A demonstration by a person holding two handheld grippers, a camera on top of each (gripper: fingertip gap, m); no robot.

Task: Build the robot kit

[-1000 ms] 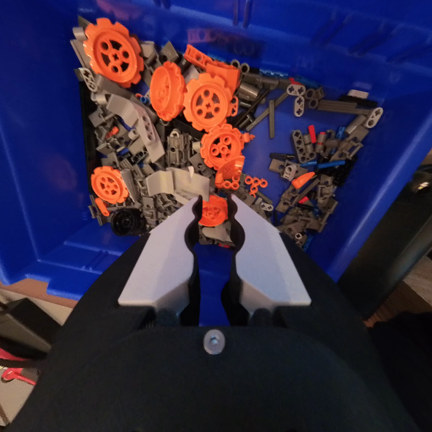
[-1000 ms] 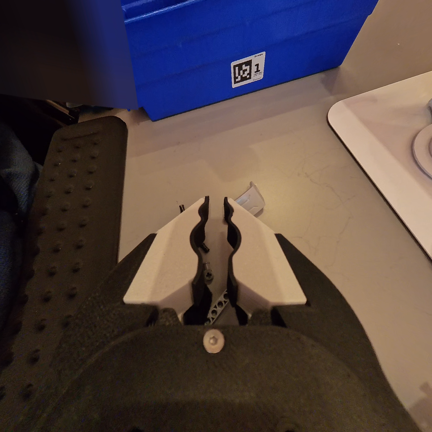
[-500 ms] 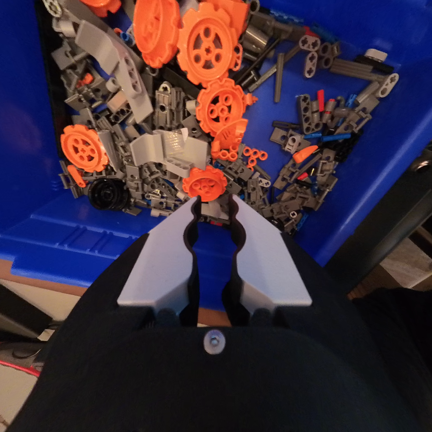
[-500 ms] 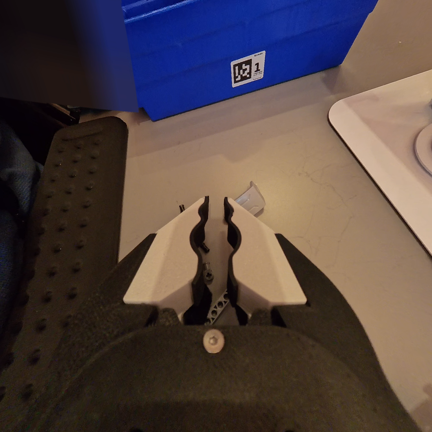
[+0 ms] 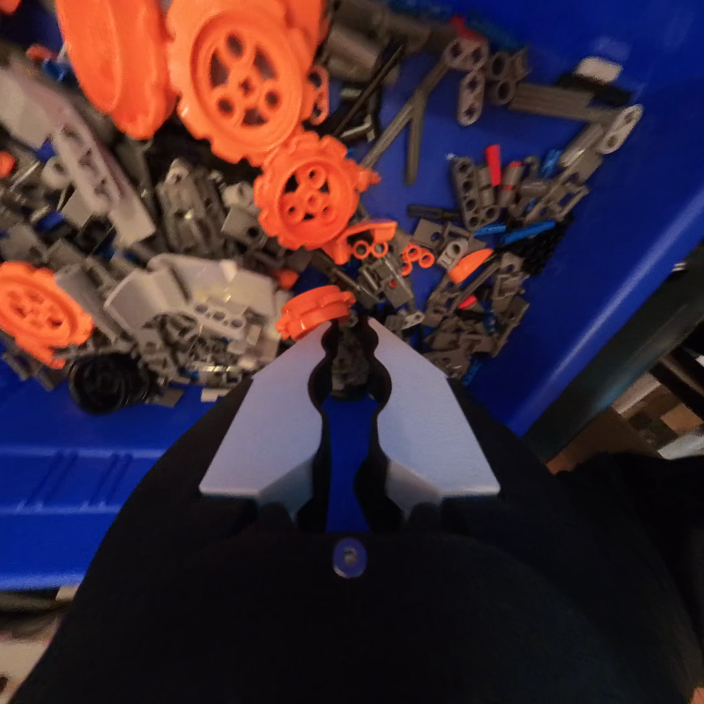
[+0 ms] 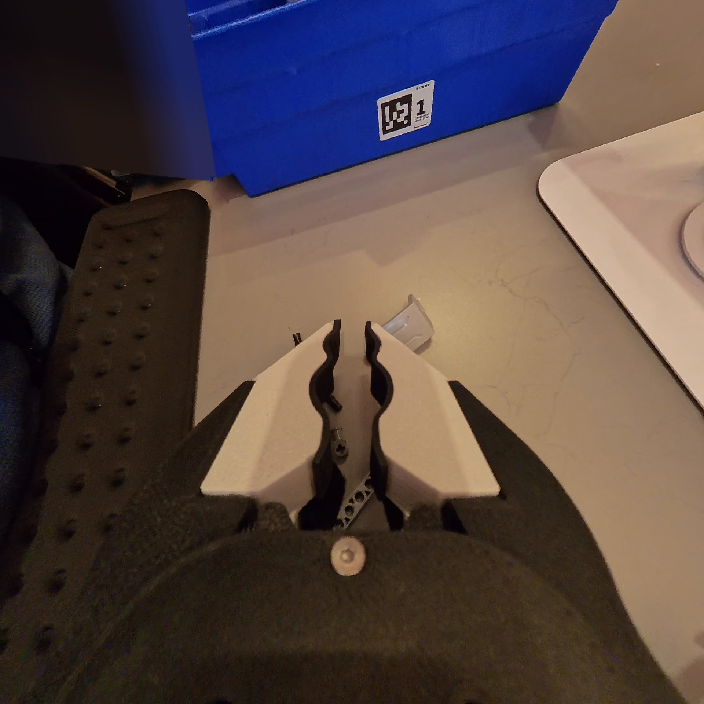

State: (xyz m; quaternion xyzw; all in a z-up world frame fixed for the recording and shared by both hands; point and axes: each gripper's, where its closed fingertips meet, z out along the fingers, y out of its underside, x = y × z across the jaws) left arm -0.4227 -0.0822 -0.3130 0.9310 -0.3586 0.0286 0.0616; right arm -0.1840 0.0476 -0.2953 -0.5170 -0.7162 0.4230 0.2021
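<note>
My left gripper [image 5: 350,324] is low inside a blue bin [image 5: 628,190], its tips in a pile of toy building parts. Its jaws stand a little apart, with dark grey parts [image 5: 348,354] in the gap; it grips nothing. A small orange toothed wheel [image 5: 314,310] stands tilted on edge against the left fingertip. Larger orange wheels [image 5: 310,192] lie beyond it. My right gripper [image 6: 351,327] hovers over a grey table, slightly open and empty. Under it lie a black pin [image 6: 335,403], a grey connector [image 6: 339,445] and a holed grey beam [image 6: 358,499].
A light grey curved panel [image 6: 409,329] lies by the right fingertip. A blue bin with a white label [image 6: 381,76] stands farther along the table, a white tray [image 6: 628,228] at the right, a black studded pad [image 6: 125,343] at the left. A black wheel [image 5: 106,383] lies in the left gripper's bin. One gripper's finger ends stand about 30 centimetres off the other's. Measured from the fingertips, the black wheel [image 5: 106,383] is 12 centimetres or so from the left gripper and 35 centimetres from the right.
My left gripper has pushed forward and down into the parts pile. The small orange wheel has tipped from flat onto its edge beside the left fingertip. The right gripper has not moved.
</note>
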